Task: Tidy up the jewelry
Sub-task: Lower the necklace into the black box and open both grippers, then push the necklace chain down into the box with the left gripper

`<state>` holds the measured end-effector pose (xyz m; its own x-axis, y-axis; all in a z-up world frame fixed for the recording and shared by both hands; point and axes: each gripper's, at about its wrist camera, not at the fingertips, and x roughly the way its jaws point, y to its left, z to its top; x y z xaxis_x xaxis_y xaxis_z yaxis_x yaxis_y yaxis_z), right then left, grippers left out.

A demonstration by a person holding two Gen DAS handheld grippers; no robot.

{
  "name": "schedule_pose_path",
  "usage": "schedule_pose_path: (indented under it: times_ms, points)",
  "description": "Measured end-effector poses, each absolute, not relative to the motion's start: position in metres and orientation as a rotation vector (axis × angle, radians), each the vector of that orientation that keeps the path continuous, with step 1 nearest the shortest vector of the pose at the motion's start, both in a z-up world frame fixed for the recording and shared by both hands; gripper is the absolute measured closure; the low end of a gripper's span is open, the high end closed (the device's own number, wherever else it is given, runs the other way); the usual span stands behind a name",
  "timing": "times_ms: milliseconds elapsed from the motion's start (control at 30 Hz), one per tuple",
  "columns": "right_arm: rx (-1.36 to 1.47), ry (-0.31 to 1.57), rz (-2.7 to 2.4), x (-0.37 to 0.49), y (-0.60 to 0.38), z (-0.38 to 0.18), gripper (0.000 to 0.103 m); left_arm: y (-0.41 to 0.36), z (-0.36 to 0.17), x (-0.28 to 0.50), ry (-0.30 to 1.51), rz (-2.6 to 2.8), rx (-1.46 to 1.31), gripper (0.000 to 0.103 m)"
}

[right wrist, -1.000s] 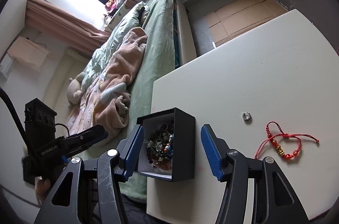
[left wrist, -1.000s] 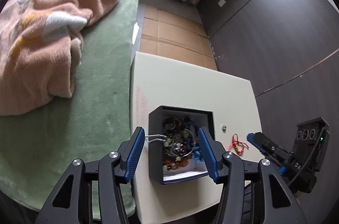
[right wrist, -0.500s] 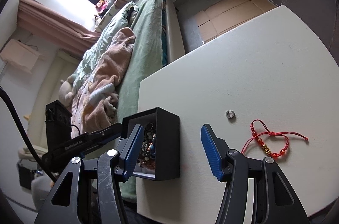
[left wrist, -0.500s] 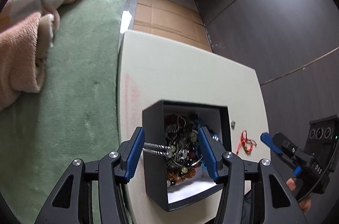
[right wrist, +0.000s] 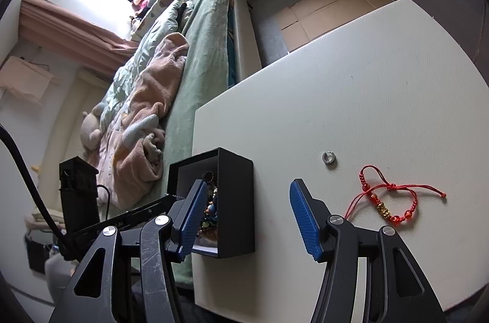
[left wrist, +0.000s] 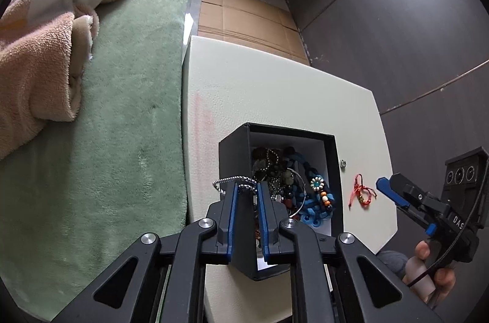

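Left gripper (left wrist: 247,190) lower, closing on box wall (left wrist: 235,170).

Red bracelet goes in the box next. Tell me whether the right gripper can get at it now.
Probably yes. The red string bracelet lies alone on the white table, nothing over it, just beside the open right gripper.

Each hand-held gripper (left wrist: 247,190) has black linkage arms, silver screws and blue ribbed pads (right wrist: 304,213).
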<state>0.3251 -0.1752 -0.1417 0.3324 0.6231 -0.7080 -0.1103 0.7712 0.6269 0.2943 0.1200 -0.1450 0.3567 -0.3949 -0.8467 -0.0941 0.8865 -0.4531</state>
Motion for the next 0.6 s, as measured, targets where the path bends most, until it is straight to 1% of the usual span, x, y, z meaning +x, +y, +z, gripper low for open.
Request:
schedule_pose_path:
  times_ms: [300,600]
  points:
    - [0.528,1.154,0.484,0.324,-0.183,-0.145,0.046,0.11,-0.115,0.291,1.163,-0.182,-0.382,0.09]
    - [0.531,1.157,0.491,0.324,-0.186,-0.144,0.046,0.09,-0.067,0.288,1.092,-0.223,-0.33,0.09]
